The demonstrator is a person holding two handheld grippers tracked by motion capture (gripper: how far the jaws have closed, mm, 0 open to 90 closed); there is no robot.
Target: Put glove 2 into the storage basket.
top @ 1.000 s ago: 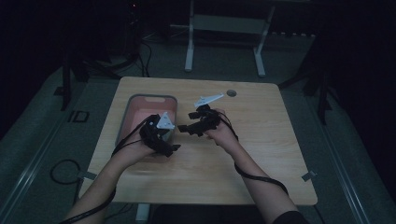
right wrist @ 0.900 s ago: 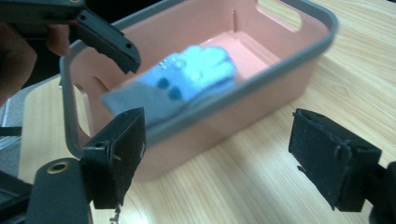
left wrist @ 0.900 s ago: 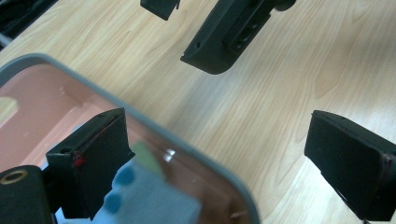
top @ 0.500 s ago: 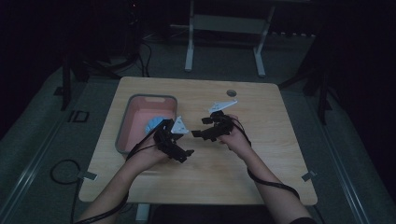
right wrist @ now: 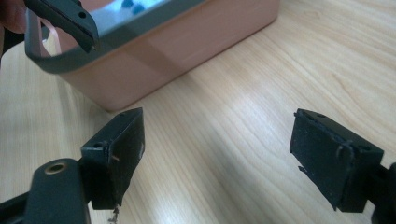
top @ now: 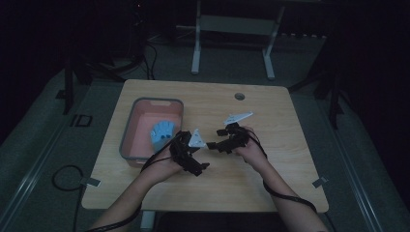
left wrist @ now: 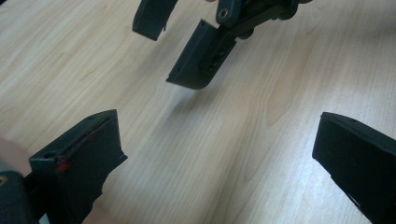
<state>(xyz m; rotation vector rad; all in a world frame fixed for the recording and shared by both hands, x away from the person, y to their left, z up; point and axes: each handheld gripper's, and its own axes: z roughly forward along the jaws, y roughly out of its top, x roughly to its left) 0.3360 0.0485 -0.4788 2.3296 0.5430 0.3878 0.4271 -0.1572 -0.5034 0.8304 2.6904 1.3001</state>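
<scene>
Both grippers sit over the middle of the table (top: 270, 179), and we hold neither on anything: our left gripper (top: 197, 162) has its jaws spread wide over bare wood, and our right gripper (top: 216, 144) is likewise spread, empty between its pads. They face each other, tips close but apart; in the left gripper view the other tool's jaws hang just beyond ours, above the board.

Largest first, the table is a pale wooden top with a small round hole (top: 239, 96) near its far edge. On its left half stands the pink bin (top: 130, 133) with a grey rim, just left of our left hand (top: 167, 162). Inside it lies a blue thing (top: 161, 133), too dim for us to name; the right gripper view catches the bin's wall (right wrist: 187, 56) and a glimpse of blue over the rim.

We judge the work nearly done: the blue thing rests in the bin, nothing else lies loose on the wood, and what is left seems only to draw the tools clear.

Our forearms come in from the near edge and angle inward, wrists low, right hand (top: 249, 145) turned left toward the bin
</scene>
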